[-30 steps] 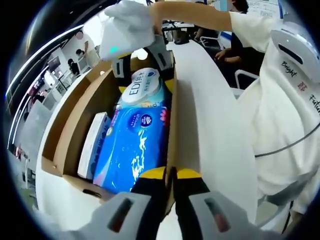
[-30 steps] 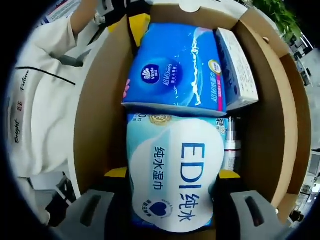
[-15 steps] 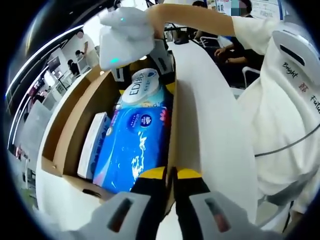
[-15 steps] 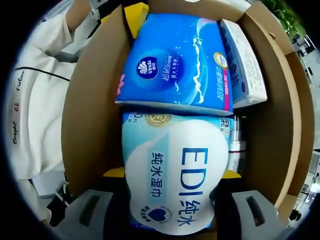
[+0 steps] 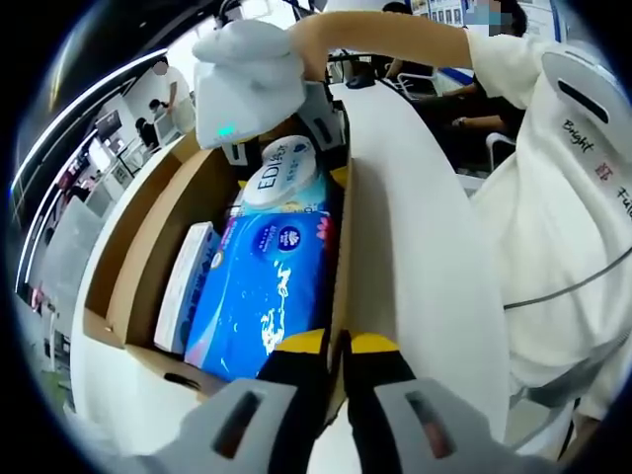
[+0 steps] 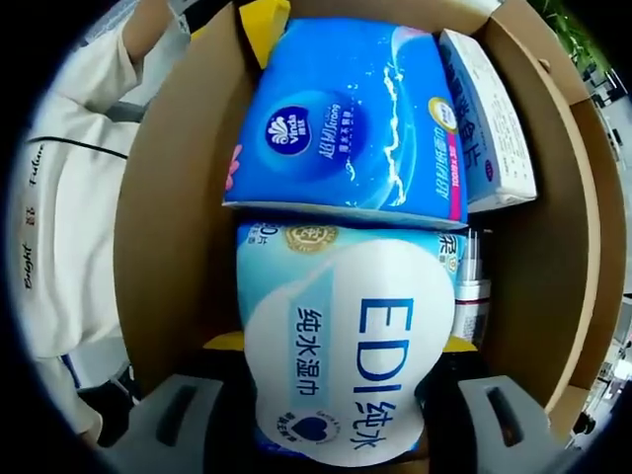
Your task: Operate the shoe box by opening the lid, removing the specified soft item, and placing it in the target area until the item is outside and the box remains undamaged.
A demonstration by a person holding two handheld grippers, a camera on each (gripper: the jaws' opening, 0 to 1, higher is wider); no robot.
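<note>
Inside the open brown cardboard shoe box (image 6: 163,197) lie several packs. Nearest the right tool (image 6: 341,415) is a pale blue and white soft pack of wet wipes marked "EDI" (image 6: 346,336), which sits between that tool's two yellow-tipped jaws; the jaws stand on either side of the pack and press against it, so the right tool has hold of the wipes pack while it is still inside the box. Just beyond it, touching its far edge, lies a bright blue soft pack of tissues (image 6: 346,118). Beside the blue pack, against the box's wall, is a white flat carton with blue print (image 6: 489,118), and a small white cylindrical bottle (image 6: 469,291) stands in the gap beside the wipes pack.

From the left gripper view the same box (image 5: 148,247) shows from its other end, resting on a white worktop (image 5: 425,247). The left tool (image 5: 336,346) has its jaws closed tight onto the thin cardboard wall of the box, beside the blue tissue pack (image 5: 267,296). The white carton (image 5: 188,281) lies along the pack's other side. At the far end the wipes pack (image 5: 281,173) sits under the right tool (image 5: 281,118), which a person's white-gloved hand (image 5: 247,74) grips from above. A person in a white garment (image 5: 563,227) stands alongside the worktop.
</note>
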